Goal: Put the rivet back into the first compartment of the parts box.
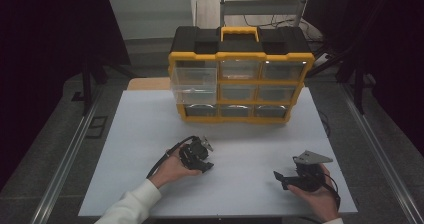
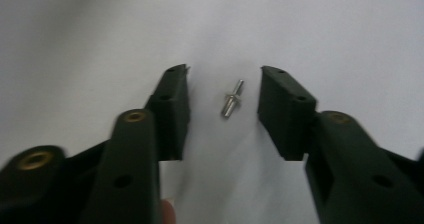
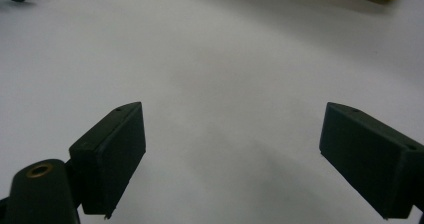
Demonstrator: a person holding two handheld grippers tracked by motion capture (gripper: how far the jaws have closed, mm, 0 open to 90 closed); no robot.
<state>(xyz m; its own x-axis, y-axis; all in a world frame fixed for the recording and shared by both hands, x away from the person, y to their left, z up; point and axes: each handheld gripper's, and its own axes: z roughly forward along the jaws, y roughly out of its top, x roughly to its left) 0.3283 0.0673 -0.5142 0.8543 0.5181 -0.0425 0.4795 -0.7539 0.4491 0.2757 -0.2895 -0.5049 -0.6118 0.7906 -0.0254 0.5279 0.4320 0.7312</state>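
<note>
Left gripper view, small metal pin point(image 2: 232, 100) between spread left gripper point(image 2: 224, 91) fingers point(image 2: 172, 104)

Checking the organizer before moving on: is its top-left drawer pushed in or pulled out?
Pulled out. In the high view the clear top-left drawer juts forward past the organizer's yellow frame; the other drawers sit flush.

We note a white table point(image 1: 150, 134) with a matte top. A yellow-and-black organizer point(image 1: 240, 74) stands at its far edge. In the left gripper view, a small metal pin point(image 2: 232, 99) lies flat on the white surface.
</note>
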